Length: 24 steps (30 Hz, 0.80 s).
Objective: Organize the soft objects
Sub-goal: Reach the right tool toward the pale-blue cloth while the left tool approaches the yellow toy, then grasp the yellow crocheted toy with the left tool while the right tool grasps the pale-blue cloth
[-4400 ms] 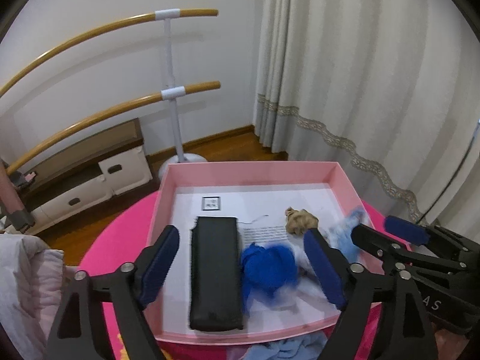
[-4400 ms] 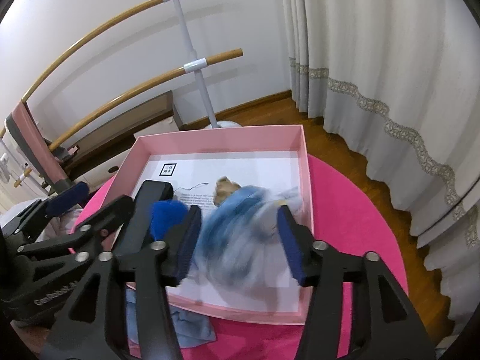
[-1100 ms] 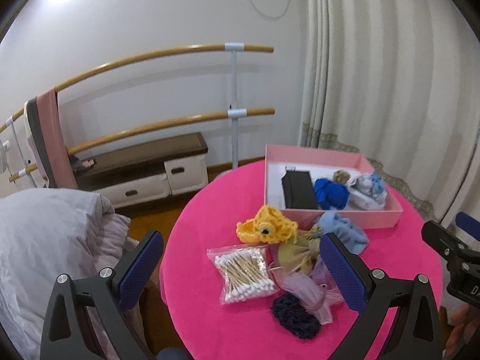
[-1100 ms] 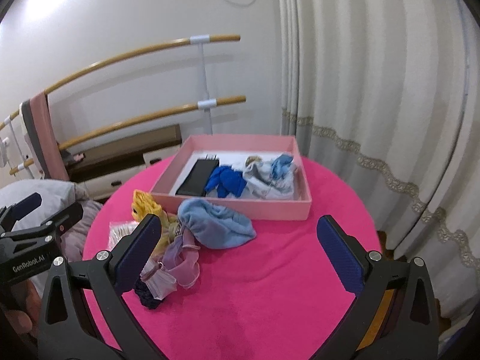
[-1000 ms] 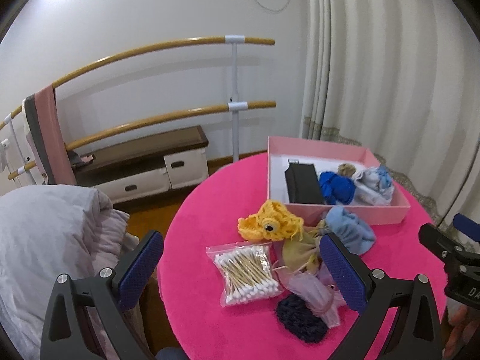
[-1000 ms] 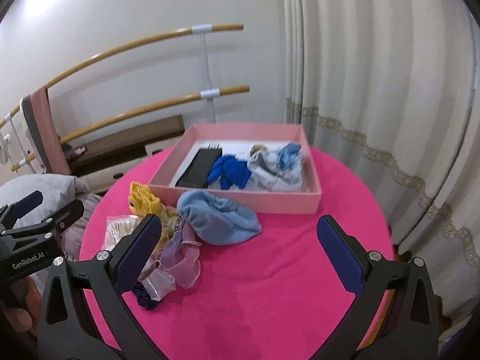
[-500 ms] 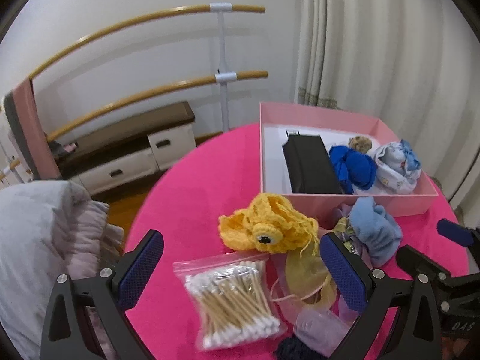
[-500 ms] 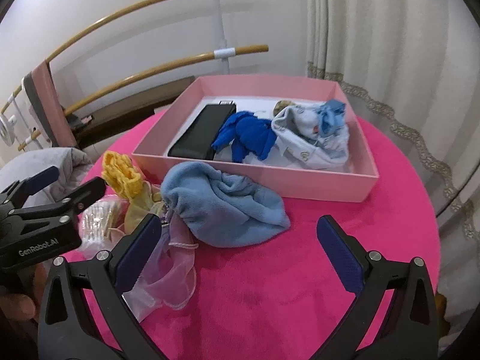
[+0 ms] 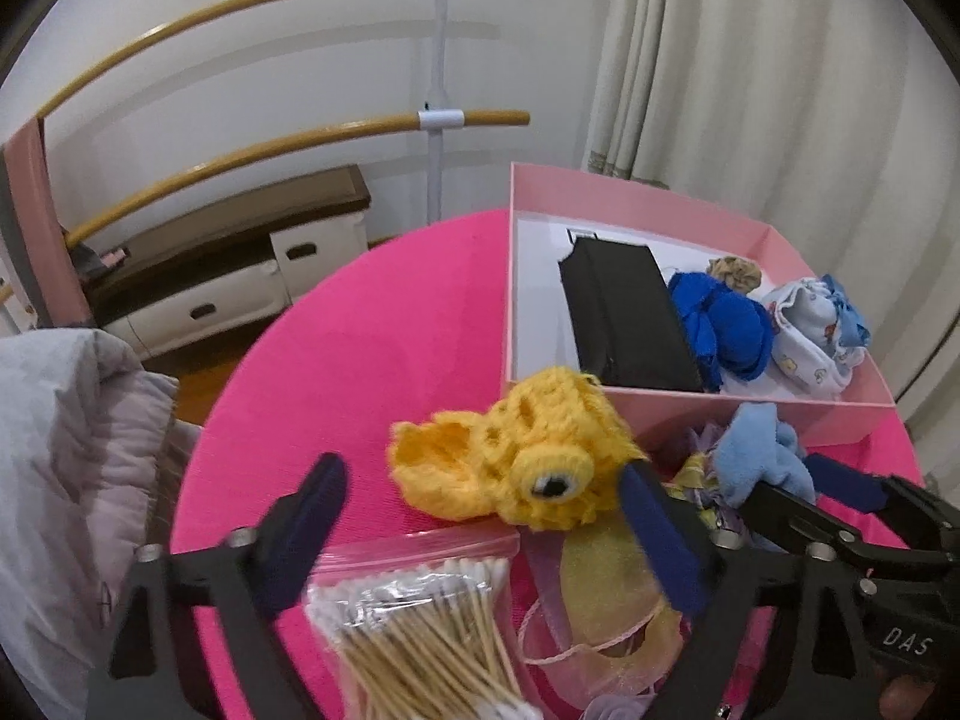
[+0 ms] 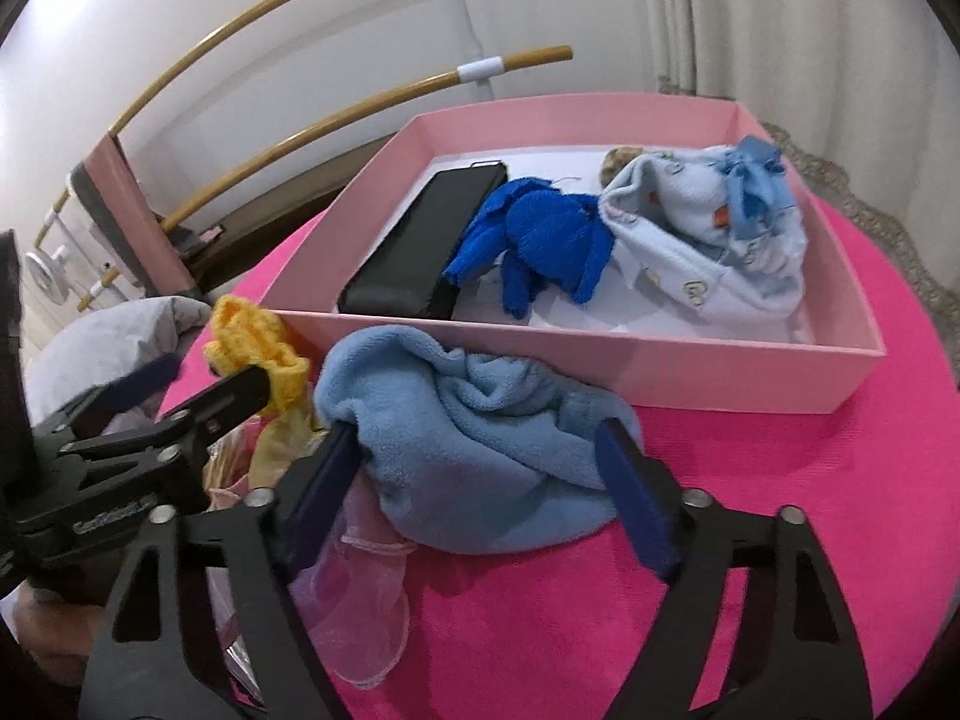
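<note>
A pink box [image 9: 720,217] [image 10: 708,372] on the pink round table holds a black case [image 9: 624,318], a dark blue cloth [image 10: 540,240], a pale printed cloth [image 10: 702,252] and a tan scrunchie [image 9: 735,271]. My left gripper [image 9: 480,525] is open, its fingers on either side of a yellow crocheted piece [image 9: 528,456]. My right gripper [image 10: 480,480] is open, its fingers on either side of a light blue fleece cloth [image 10: 474,438] in front of the box; the cloth also shows in the left wrist view [image 9: 756,450].
A bag of cotton swabs [image 9: 420,618] lies under the left gripper. Sheer yellow and pink pouches [image 9: 606,588] [image 10: 360,582] lie between the grippers. A grey quilt [image 9: 66,450] lies left of the table. Ballet bars [image 9: 288,138] and a curtain [image 9: 780,72] stand behind.
Both grippers have dropped and moved forward toward the table. The left now straddles the yellow crocheted piece and the right straddles the light blue fleece cloth. Both stay open.
</note>
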### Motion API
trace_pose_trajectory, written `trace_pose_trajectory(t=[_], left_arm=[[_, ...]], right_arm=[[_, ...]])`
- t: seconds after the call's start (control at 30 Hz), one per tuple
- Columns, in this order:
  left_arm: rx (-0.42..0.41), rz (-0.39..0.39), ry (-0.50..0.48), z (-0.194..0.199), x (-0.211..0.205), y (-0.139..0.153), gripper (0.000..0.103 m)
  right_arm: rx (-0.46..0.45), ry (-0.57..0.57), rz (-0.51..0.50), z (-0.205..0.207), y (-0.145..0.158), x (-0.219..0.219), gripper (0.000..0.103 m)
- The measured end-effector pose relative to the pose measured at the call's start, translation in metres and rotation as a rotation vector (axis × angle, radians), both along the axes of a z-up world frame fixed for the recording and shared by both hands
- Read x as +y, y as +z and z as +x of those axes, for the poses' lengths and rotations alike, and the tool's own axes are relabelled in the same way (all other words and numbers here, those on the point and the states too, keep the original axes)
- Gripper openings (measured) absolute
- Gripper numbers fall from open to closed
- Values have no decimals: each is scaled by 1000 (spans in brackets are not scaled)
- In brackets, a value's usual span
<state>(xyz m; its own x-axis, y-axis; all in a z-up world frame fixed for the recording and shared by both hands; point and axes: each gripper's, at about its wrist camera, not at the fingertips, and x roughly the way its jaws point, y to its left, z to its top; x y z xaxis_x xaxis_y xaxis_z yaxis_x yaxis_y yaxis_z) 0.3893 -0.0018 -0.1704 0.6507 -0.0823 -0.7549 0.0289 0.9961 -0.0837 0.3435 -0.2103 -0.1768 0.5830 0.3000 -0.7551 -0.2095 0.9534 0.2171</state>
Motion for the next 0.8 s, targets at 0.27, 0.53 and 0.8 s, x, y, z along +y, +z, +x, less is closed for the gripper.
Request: trace_pose_trajectory(t=[0.27,0.53,0.8], left_arm=[[21,-35,-42,7,-4,-5,30],[0,-43,-48,-9,-2,5,24],[-61,-25,-41,-45,1,36,24]], right_arm=[[-10,-1,84,-7,2,-16,19],[-25,-22,97,-22,10,-27,14],[-70,-31,97,-41,34,-29,14]])
